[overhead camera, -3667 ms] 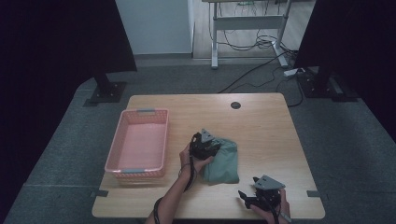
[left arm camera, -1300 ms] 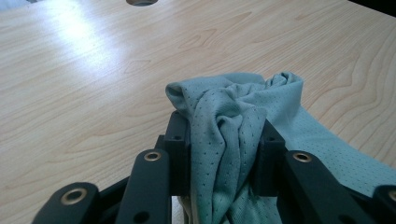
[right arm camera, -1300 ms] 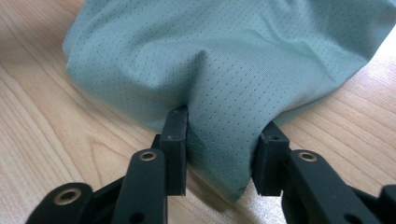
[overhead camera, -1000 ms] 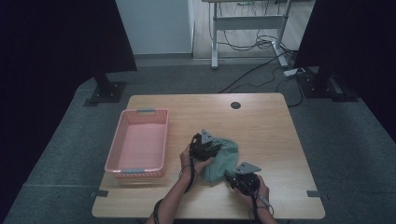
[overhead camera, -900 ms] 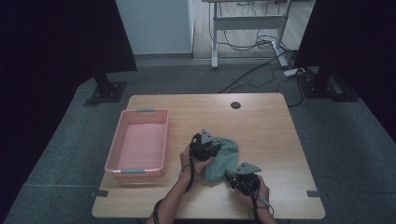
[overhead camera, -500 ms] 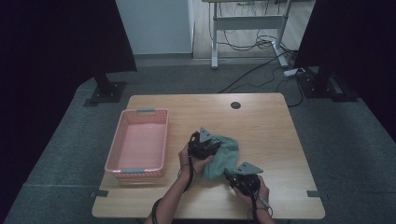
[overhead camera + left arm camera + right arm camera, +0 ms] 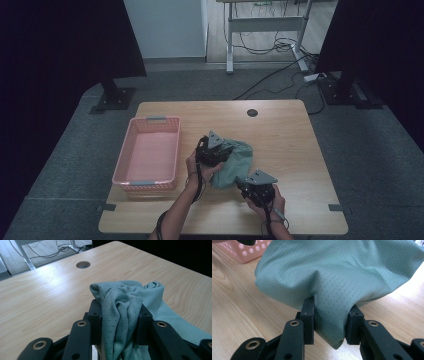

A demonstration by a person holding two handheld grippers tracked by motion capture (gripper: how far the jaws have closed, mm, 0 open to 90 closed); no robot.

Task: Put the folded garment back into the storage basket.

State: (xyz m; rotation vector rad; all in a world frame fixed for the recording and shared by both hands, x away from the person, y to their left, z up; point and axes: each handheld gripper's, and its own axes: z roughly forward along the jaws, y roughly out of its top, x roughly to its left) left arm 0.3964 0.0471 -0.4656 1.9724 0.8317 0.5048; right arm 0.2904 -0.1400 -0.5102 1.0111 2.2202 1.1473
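Two grippers hold one green cloth [image 7: 234,161] near the middle of a wooden table [image 7: 280,130]. The left gripper [image 7: 214,150] sits at the cloth's near-left edge, with the left hand [image 7: 197,167] behind it. In the left gripper view, its jaws are clenched on a bunched fold of the cloth [image 7: 125,307], which rises in creases between them; the rest of the fabric trails off to the right onto the table [image 7: 45,292] (a round cable hole [image 7: 83,264] shows farther away).

The right gripper [image 7: 256,184] lies at the cloth's near-right corner, with the right hand [image 7: 272,200] just behind it. In the right gripper view, its jaws are clamped on a hanging fold of the cloth [image 7: 337,277]; the fabric is drawn taut above them and its lowest tip hangs between the jaws, close above the table [image 7: 242,302].

A pink basket [image 7: 149,153] stands on the table to the left of the cloth, apart from it. A corner of the basket [image 7: 249,251] appears at the upper left of the right gripper view.

Compared with 3.7 s ago: the right gripper was then near the table's front right edge, well apart from the cloth; it now grips the cloth's near corner. The left gripper remains at the same edge of the cloth. The cloth, previously flat, now appears bunched and partly lifted between the grippers. The basket has not moved.
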